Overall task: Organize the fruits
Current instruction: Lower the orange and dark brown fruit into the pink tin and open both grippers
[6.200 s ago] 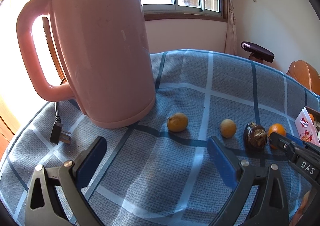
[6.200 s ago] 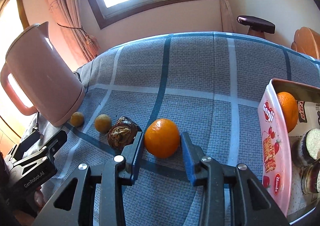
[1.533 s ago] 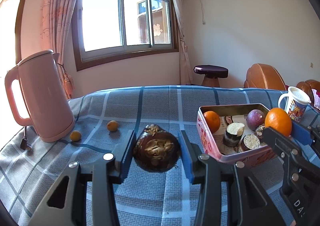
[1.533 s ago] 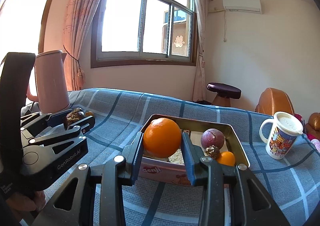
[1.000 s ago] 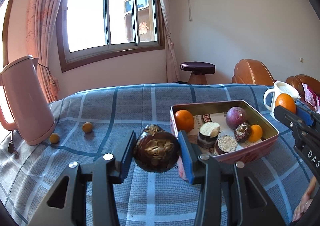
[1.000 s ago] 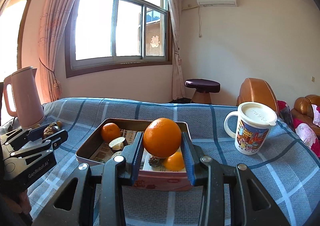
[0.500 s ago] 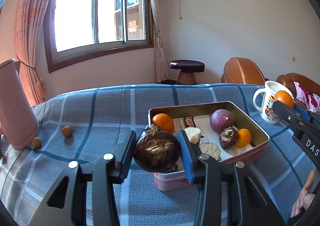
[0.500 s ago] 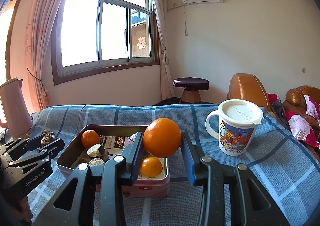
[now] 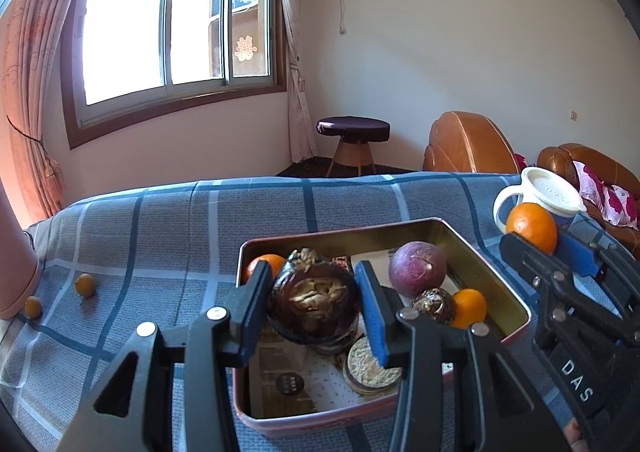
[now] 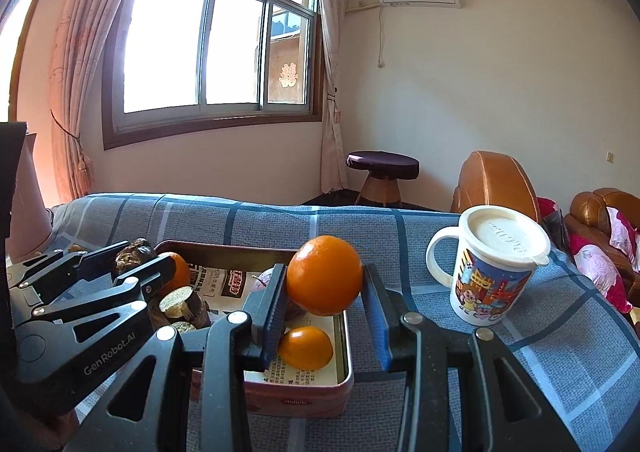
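Left claw (image 9: 314, 306) and right claw (image 10: 325, 302): black plastic frames, blue ribbed pads (image 9: 371, 312), silver screws. Markings read "GenRobot.AI" and "DAS". Bare fingertips (image 9: 573, 435) showed at one edge.

The left gripper (image 9: 314, 306) is squeezing a dark wrinkly fruit (image 9: 314, 308) between its blue fingers (image 9: 370, 308). The right gripper (image 10: 325, 290) is pinching an orange (image 10: 324, 280), held up in the air.
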The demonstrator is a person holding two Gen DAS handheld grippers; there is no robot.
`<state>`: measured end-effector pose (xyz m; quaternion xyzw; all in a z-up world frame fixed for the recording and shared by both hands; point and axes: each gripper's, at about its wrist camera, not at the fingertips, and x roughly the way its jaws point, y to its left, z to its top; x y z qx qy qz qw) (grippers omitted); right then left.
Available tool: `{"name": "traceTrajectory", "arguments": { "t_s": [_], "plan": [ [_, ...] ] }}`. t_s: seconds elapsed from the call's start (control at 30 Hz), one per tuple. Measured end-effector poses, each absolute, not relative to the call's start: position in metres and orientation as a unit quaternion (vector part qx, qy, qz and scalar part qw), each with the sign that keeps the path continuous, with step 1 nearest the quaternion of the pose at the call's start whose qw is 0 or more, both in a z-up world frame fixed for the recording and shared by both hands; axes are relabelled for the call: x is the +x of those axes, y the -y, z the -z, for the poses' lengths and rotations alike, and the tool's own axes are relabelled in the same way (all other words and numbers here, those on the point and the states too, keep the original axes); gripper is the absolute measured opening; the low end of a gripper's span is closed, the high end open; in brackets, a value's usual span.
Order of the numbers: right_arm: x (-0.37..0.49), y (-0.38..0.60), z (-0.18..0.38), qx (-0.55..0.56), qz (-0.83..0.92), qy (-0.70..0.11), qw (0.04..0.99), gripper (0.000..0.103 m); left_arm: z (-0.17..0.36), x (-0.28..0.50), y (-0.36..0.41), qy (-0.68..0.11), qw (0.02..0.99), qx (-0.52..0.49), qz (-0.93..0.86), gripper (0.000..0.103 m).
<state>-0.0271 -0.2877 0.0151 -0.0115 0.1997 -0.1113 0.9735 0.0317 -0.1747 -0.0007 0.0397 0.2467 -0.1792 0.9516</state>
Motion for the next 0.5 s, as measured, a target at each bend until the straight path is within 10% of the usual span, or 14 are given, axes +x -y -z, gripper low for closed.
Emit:
{"name": "traceTrajectory", "arguments": {
  "t_s": [0.5],
  "plan": [
    [0.006, 0.285, -0.004, -0.003, 0.051, -0.264, 0.963, 0.039, 0.009, 0.06, 0.186, -0.284, 0.941, 0.059, 0.175, 0.045]
  ]
}}
